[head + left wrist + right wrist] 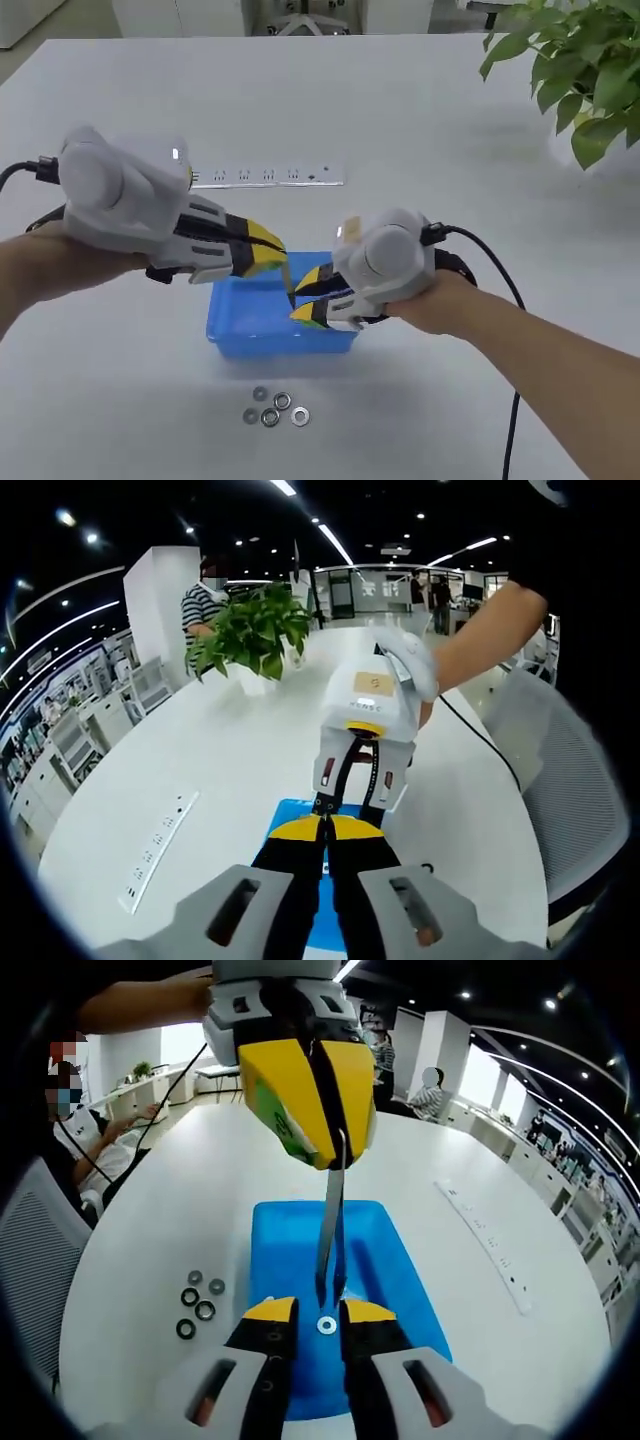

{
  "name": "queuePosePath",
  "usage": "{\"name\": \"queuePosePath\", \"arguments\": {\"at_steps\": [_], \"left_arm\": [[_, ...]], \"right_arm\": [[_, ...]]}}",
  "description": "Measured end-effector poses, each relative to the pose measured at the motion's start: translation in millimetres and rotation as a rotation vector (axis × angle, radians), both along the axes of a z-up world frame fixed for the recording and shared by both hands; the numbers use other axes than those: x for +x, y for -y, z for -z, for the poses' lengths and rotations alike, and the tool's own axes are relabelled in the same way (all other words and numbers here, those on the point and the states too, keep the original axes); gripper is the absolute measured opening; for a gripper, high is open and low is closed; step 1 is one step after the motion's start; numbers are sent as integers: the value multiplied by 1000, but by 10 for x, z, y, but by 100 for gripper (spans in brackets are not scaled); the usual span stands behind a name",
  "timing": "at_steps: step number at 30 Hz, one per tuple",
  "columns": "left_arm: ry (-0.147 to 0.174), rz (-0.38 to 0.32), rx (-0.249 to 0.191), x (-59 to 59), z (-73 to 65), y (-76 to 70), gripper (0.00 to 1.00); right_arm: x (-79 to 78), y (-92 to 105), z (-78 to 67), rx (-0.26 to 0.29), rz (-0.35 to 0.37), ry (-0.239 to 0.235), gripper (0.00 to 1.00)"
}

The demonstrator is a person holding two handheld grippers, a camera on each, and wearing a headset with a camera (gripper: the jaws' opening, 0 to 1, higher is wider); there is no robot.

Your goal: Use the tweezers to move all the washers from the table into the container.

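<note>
A blue container (250,320) sits mid-table, and one washer (326,1324) lies on its floor. Several more washers (275,408) rest on the table just in front of it, also visible as washers (198,1305) left of the container (290,1250). My left gripper (268,250) is shut on metal tweezers (331,1230), whose tips hang inside the container just above the lone washer. The right gripper (308,298) faces it from the right over the container's rim, jaws slightly apart with nothing held. In the left gripper view my own left gripper (325,825) points straight at the right one.
A white power strip (265,177) lies behind the container. A leafy plant (585,70) stands at the far right corner. A black cable (510,330) trails along the right forearm. People sit in the background of the right gripper view.
</note>
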State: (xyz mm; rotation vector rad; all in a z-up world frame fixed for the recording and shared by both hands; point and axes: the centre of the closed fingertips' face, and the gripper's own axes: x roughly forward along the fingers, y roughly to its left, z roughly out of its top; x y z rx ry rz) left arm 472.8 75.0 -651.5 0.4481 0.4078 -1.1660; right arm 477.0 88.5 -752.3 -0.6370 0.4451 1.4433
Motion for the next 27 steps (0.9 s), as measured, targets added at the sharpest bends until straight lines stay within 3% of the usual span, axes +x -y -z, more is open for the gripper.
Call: {"name": "queuePosePath", "arguments": {"at_steps": [15, 27], "left_arm": [[19, -8, 8, -202, -233, -7, 4], [25, -7, 16, -403, -353, -15, 4]], "right_arm": [[-151, 212, -249, 9, 45, 17, 24], [-280, 396, -376, 23, 112, -7, 32]]}}
